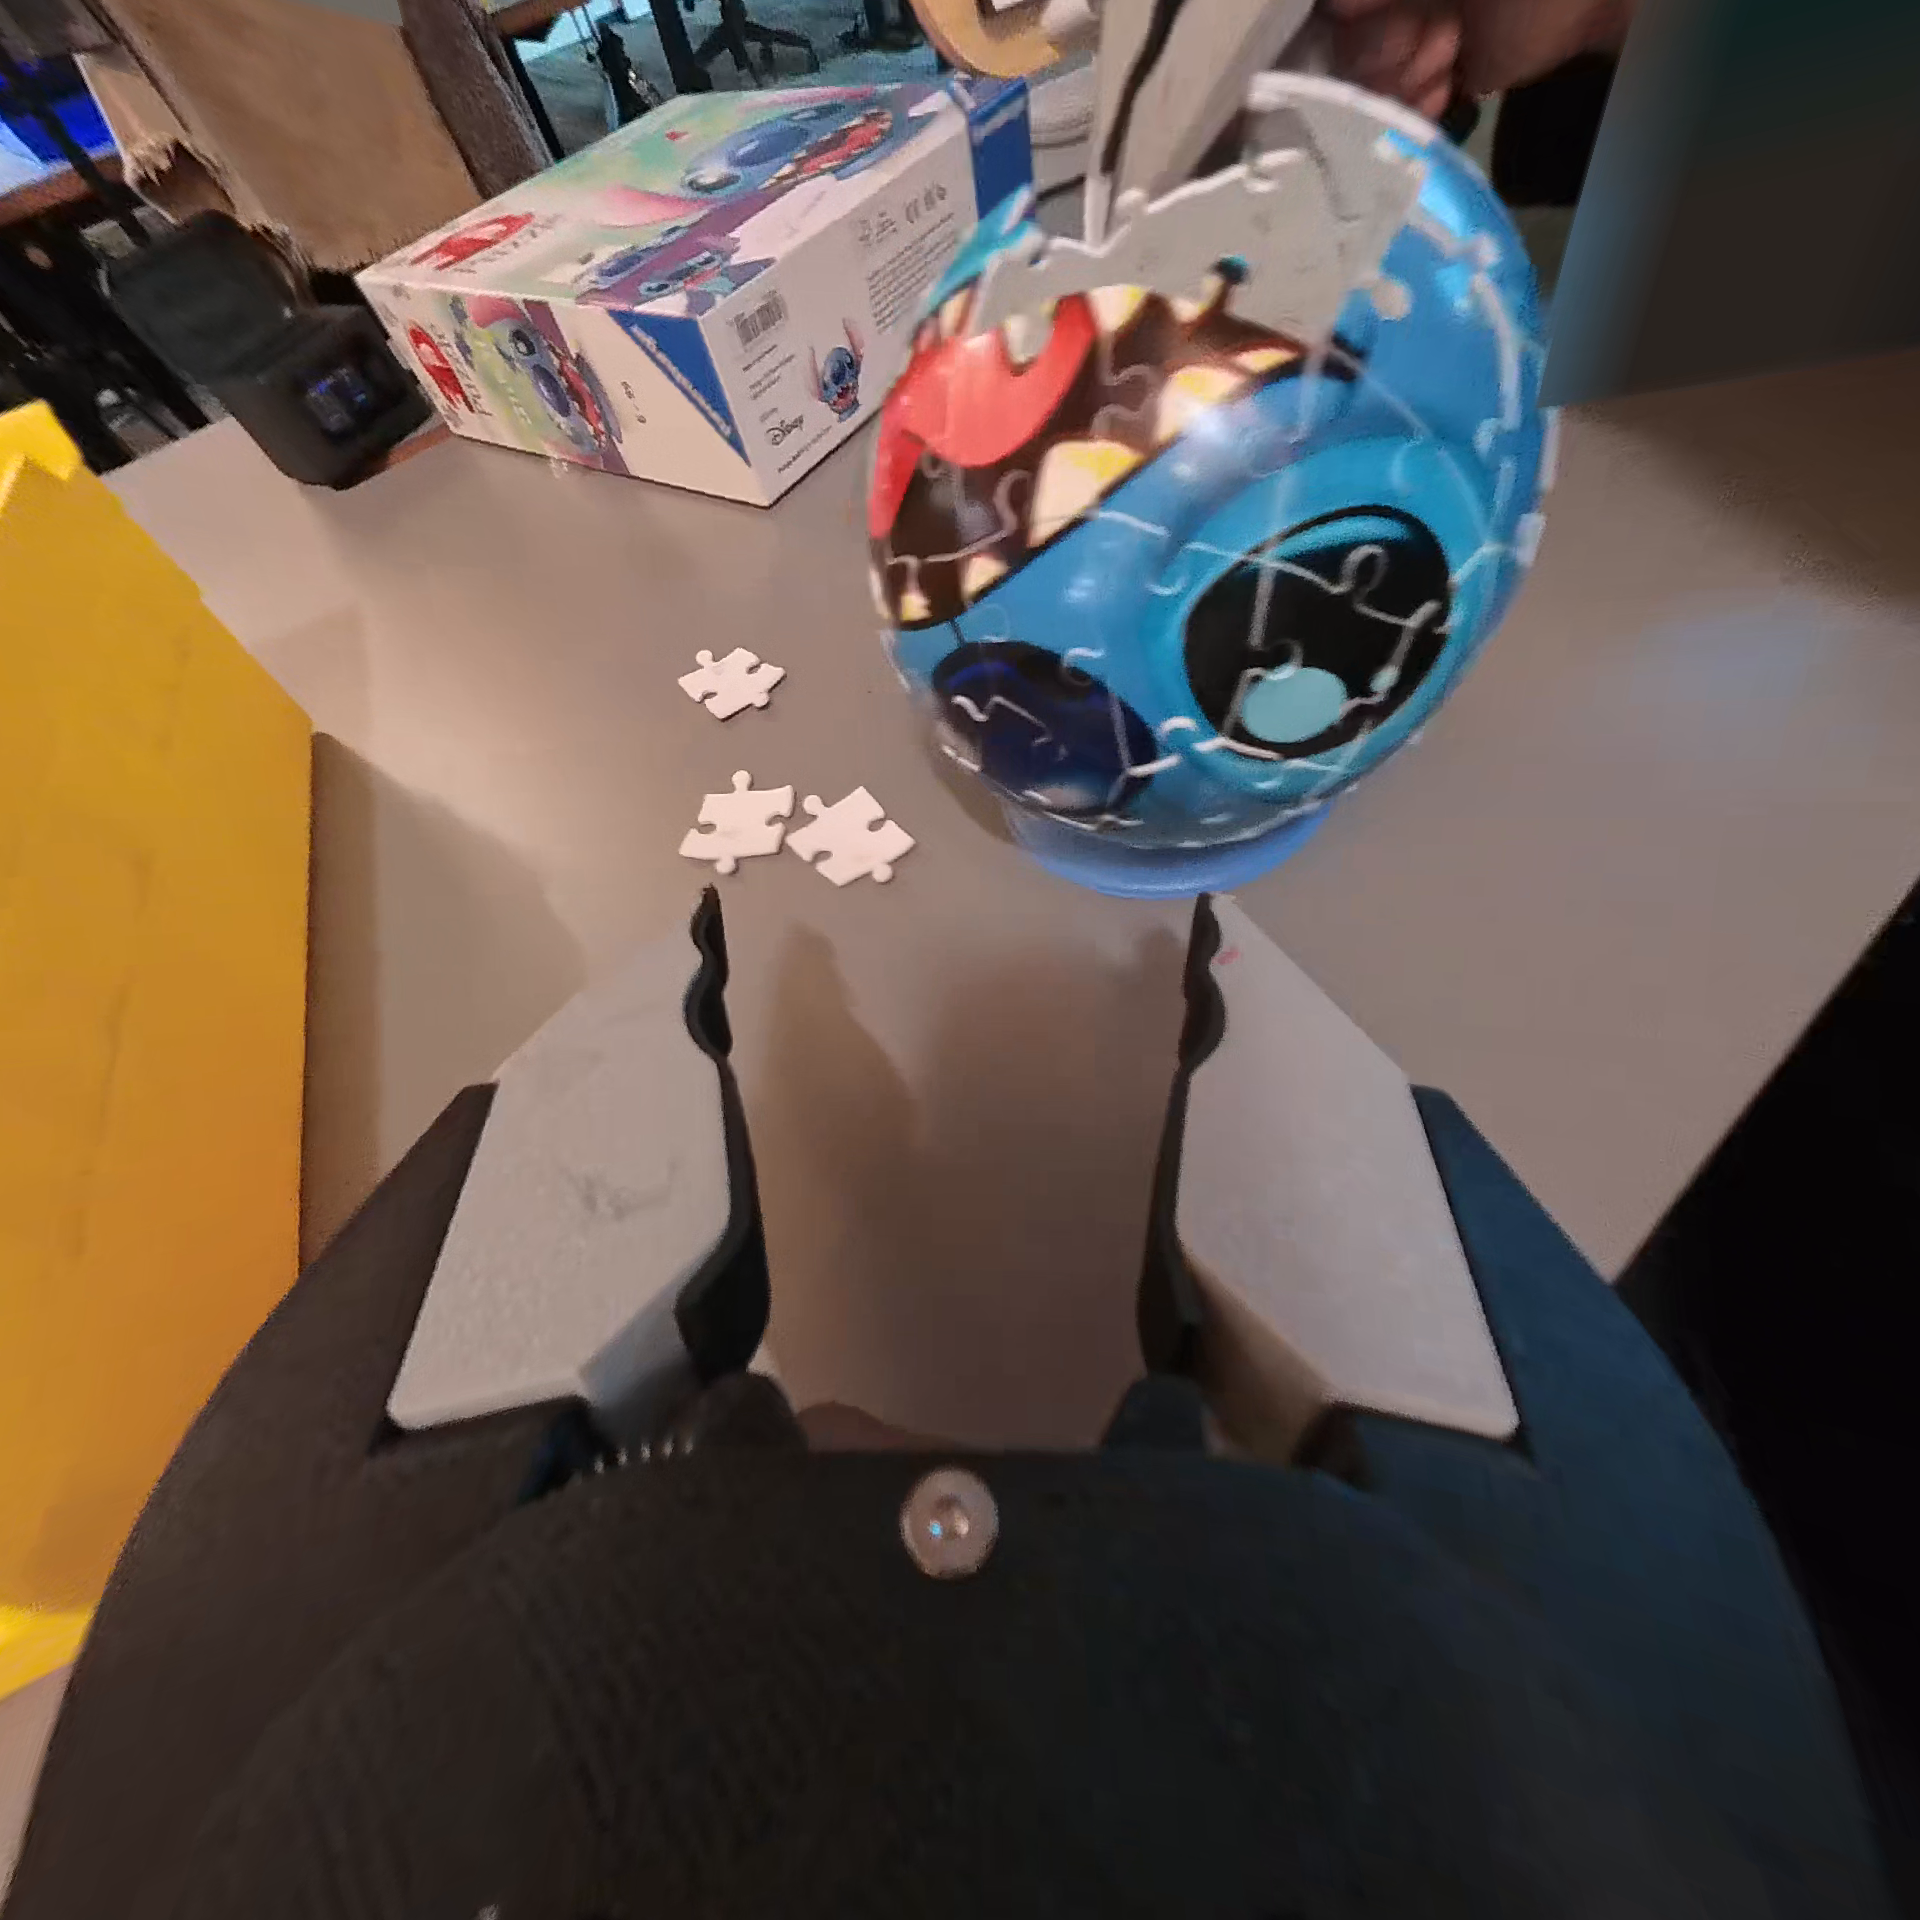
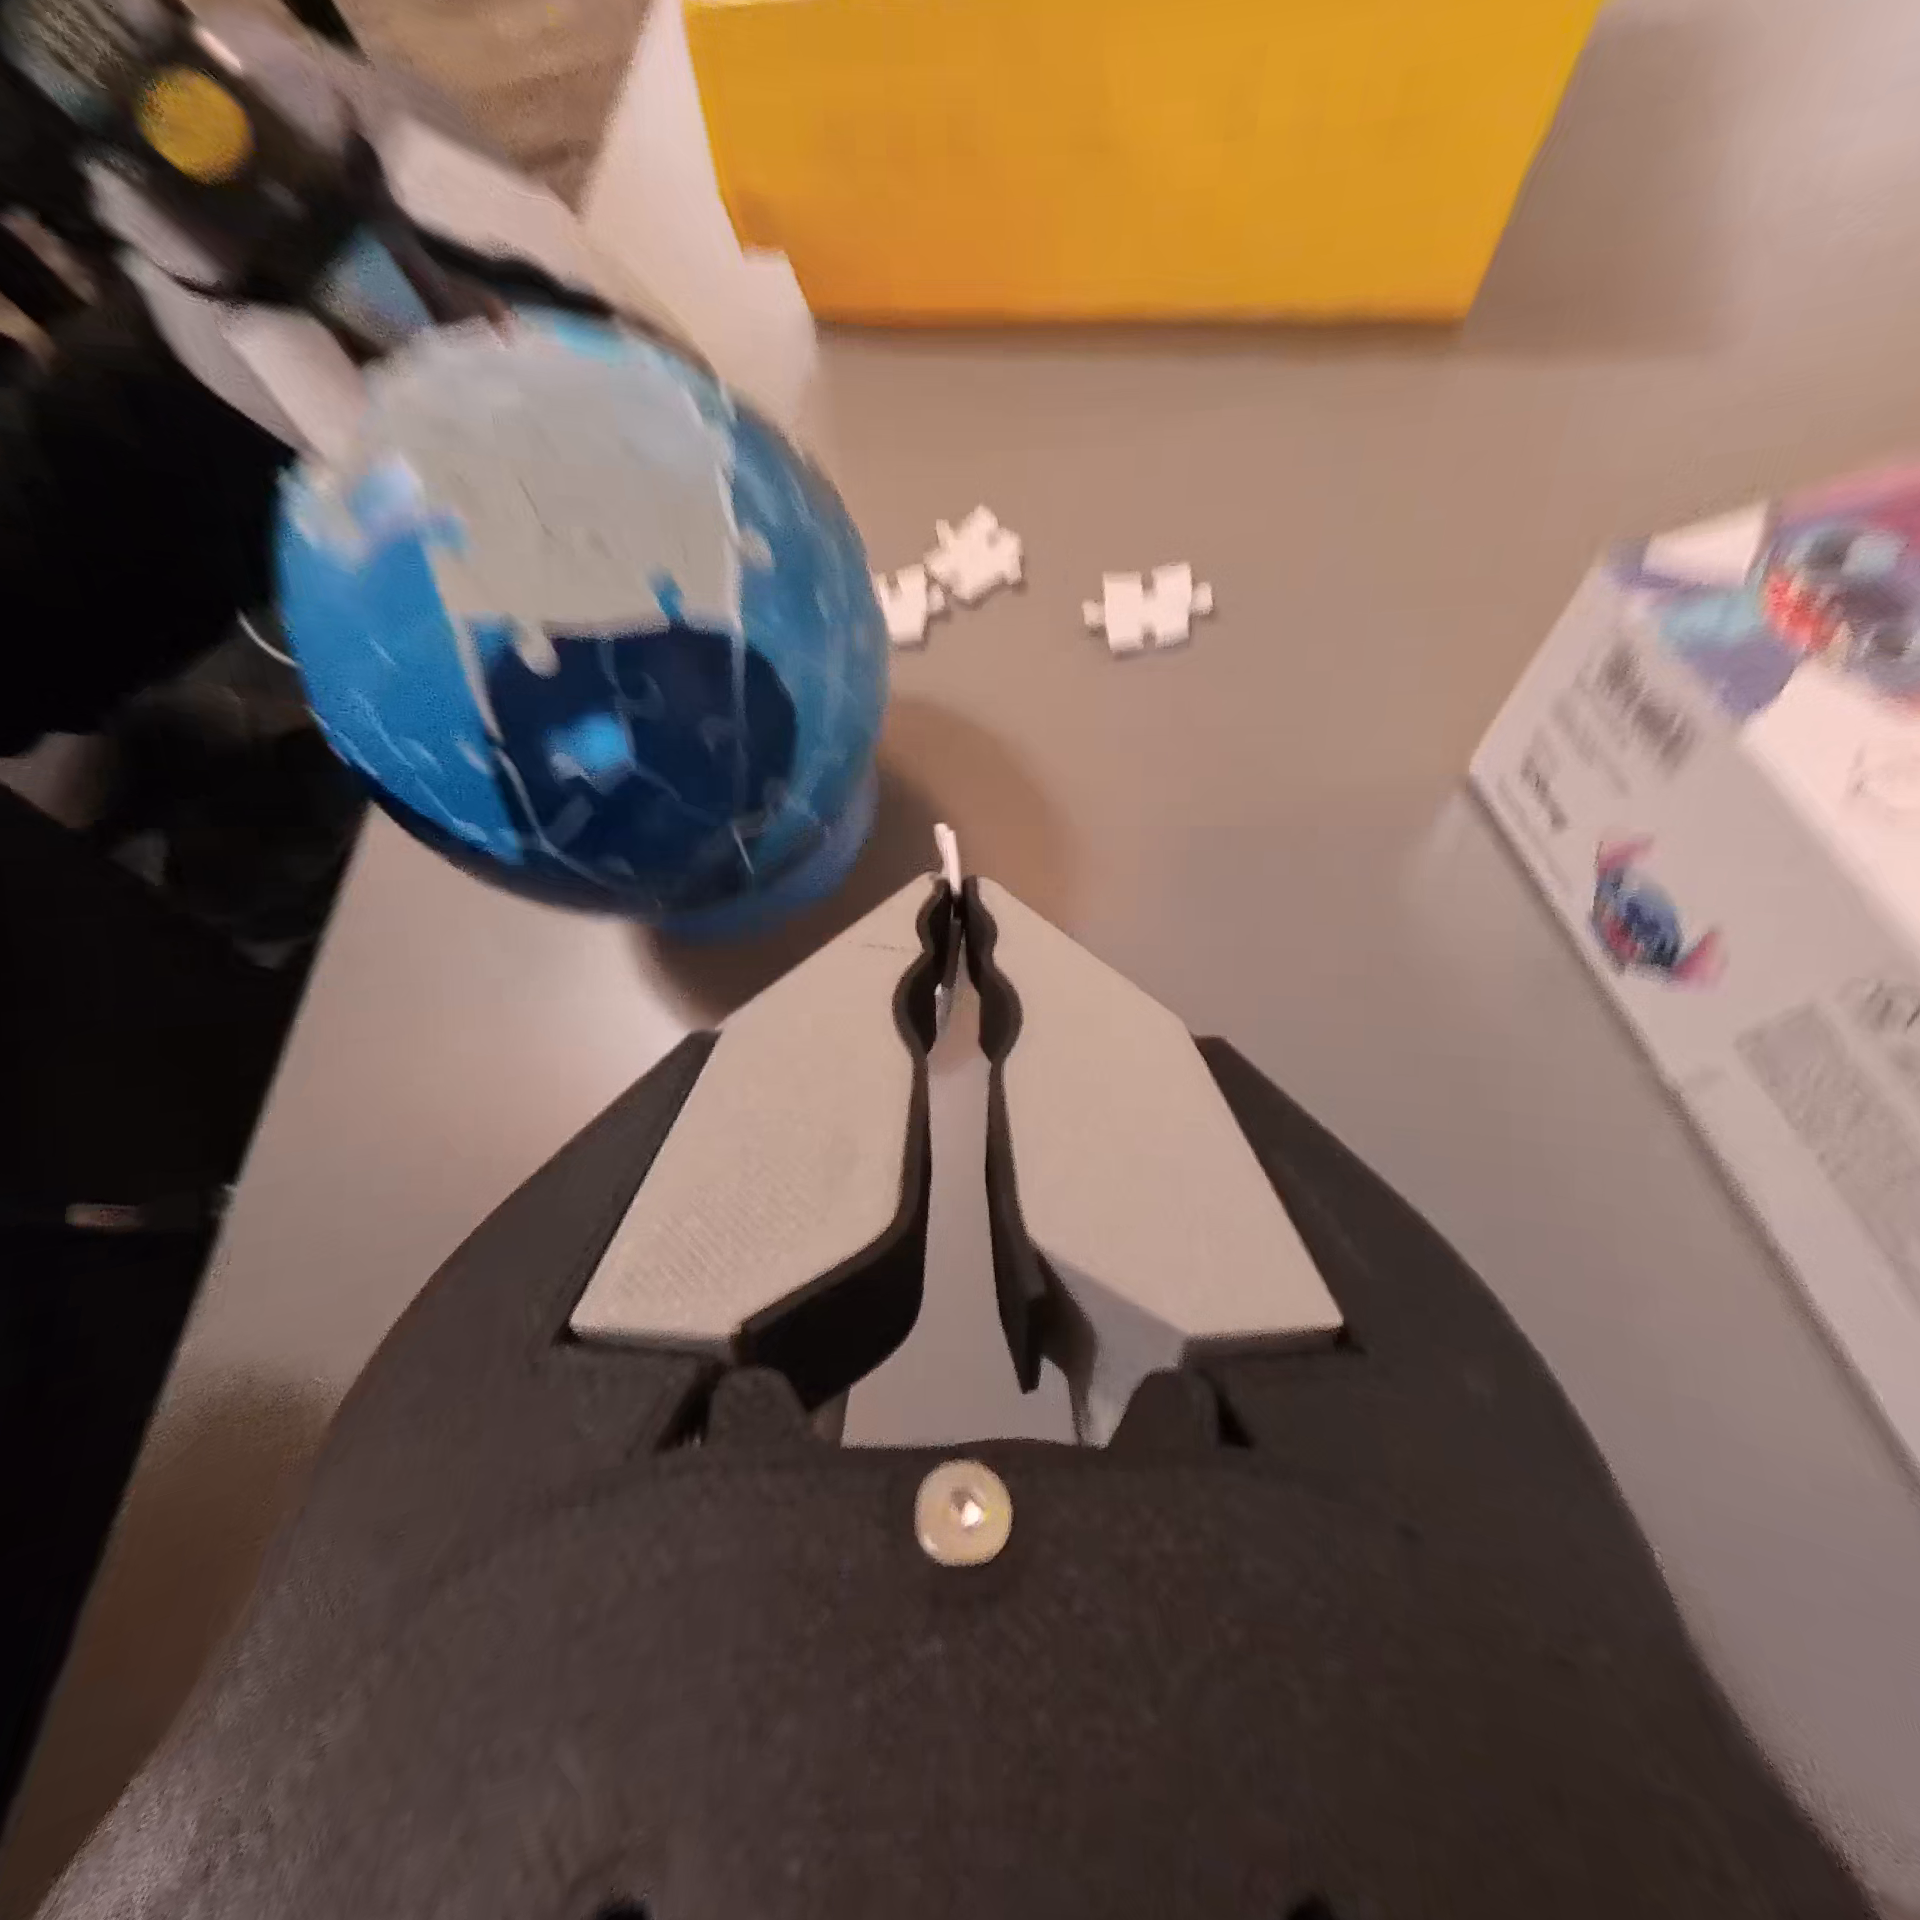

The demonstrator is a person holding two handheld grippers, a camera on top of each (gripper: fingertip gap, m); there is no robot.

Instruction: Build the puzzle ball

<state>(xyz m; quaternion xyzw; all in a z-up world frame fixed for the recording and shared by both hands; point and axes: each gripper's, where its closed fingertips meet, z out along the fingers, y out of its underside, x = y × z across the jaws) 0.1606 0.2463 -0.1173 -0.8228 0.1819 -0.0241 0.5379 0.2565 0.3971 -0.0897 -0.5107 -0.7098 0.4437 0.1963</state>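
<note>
Leftmost, a yellow plastic bin [image 1: 135, 935] borders the grey worktop [image 1: 499, 623]; the left gripper [image 1: 956, 914] hovers with jaws apart behind three white loose puzzle pieces [image 1: 795, 831]. Rightward, the blue unfinished puzzle ball [image 1: 1226, 520] sits tilted on its stand, while the right gripper [image 2: 958, 894] has its jaws clamped on a thin white puzzle piece [image 2: 945, 847].

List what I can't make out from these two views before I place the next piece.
- Piece in the right claw: right wrist view shows only a thin white edge; the fingers hide its shape.
- Puzzle ball: motion-blurred there, so the opening's outline is unclear.
- Ball's top: left wrist view, a grey claw covers it.
- Three loose pieces: white backs up, prints hidden.
</note>
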